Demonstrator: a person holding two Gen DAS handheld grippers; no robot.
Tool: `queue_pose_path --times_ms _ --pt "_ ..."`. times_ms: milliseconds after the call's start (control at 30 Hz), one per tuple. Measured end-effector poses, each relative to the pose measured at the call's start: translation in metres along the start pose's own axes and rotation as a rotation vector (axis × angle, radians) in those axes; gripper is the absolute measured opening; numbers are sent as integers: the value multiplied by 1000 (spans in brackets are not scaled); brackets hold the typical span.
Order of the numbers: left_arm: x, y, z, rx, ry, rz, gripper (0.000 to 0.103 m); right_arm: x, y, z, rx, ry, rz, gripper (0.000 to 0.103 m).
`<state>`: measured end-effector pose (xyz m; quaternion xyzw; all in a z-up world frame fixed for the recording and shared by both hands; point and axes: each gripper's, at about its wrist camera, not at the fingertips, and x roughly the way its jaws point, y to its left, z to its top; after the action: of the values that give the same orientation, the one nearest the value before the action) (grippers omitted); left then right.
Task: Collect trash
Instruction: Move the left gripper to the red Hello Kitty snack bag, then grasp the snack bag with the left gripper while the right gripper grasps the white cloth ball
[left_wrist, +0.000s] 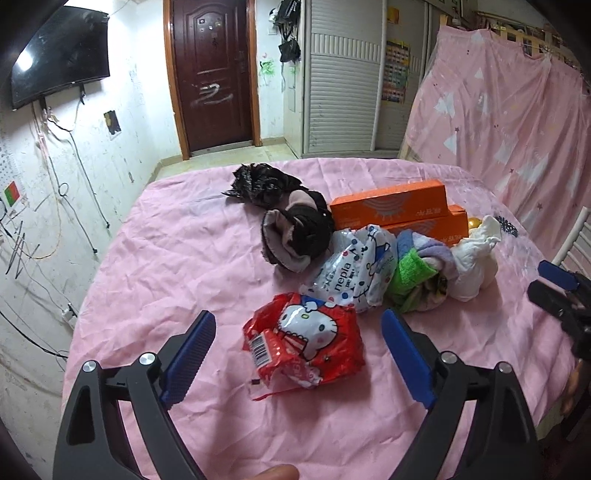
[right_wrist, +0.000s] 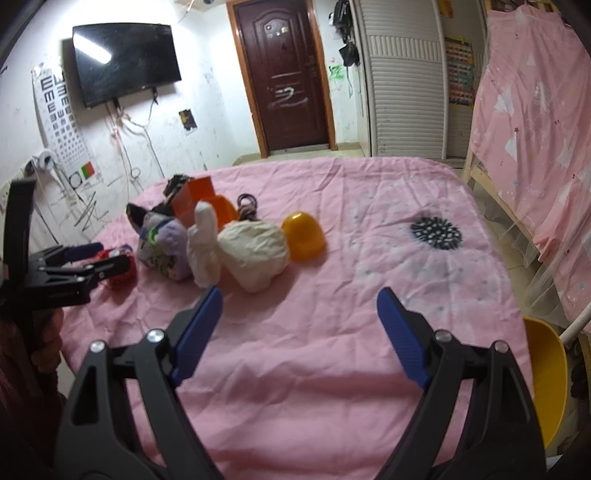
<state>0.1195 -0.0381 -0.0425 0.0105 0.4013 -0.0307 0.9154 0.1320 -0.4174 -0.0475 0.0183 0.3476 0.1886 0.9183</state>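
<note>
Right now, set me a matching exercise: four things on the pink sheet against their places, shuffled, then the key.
Things:
1. red cartoon wrapper
2. orange boxes
3. yellow plastic cup
4. black spiky disc

Places:
A. alone on the sheet, right of the pile
B. on its side beside the white tied bag
C. stacked behind the pile
D. just ahead of the open left gripper

Pairs: 1-D, 2-C, 3-B, 4-A

My left tool (left_wrist: 298, 334) stands wide, its jaws apart around the red wrapper (left_wrist: 304, 341) on the pink bench (left_wrist: 184, 258); white wrapper (left_wrist: 354, 275) just beyond.
</note>
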Motion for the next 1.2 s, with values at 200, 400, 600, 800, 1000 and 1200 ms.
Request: queue_pose_path --times_ms 200,400,600,800,1000,1200 --pt "13 -1 -4 -28 56 -72 45 7 9 10 -22 10 -1 83" --pt "5 1 -8 -51 13 -113 35 25 21 20 -72 66 -28 85" --pt "-5 18 -6 -114 -13 -164 35 38 32 29 -148 117 -83 85" --pt "-2 26 -10 -134 -10 -184 35 56 36 35 -181 162 -105 76" --pt "2 33 -11 -142 -6 -192 35 64 47 34 -195 178 -72 51" --pt "3 34 -12 -142 -9 -196 35 56 43 34 -170 148 -70 50"
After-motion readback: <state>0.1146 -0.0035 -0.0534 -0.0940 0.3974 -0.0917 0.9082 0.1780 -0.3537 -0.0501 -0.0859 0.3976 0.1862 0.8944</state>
